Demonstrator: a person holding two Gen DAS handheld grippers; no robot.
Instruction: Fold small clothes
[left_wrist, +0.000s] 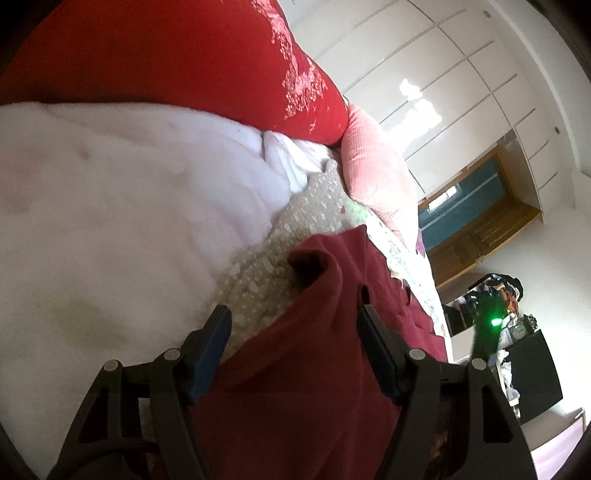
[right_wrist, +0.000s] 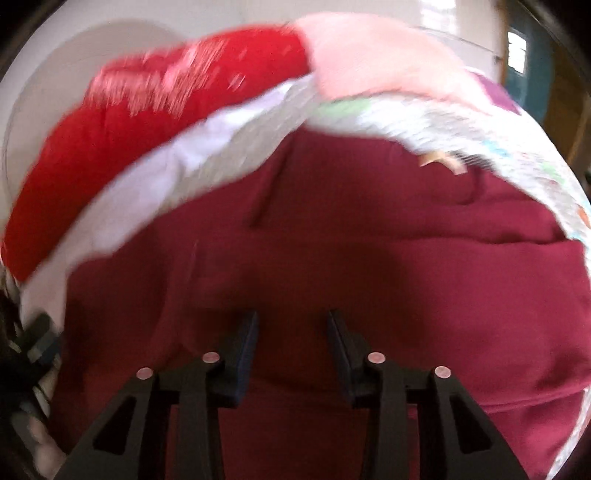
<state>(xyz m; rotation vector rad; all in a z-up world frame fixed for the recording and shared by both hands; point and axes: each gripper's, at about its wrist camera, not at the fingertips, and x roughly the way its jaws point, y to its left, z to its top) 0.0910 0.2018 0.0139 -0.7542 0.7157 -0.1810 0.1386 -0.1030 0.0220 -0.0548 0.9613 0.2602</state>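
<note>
A dark red garment (left_wrist: 295, 369) lies on the patterned bedsheet (left_wrist: 258, 273). In the left wrist view a raised fold of it runs between the fingers of my left gripper (left_wrist: 293, 317), which is open around the cloth. In the right wrist view the same garment (right_wrist: 351, 229) fills most of the frame, spread fairly flat with a few creases. My right gripper (right_wrist: 291, 325) is open just above it, with cloth under both fingers. This view is blurred by motion.
A white fluffy blanket (left_wrist: 110, 206), a bright red quilt (left_wrist: 166, 55) and a pink pillow (left_wrist: 373, 166) lie at the head of the bed. White cupboards (left_wrist: 443, 74) and a cluttered black stand (left_wrist: 517, 350) are beyond the bed's edge.
</note>
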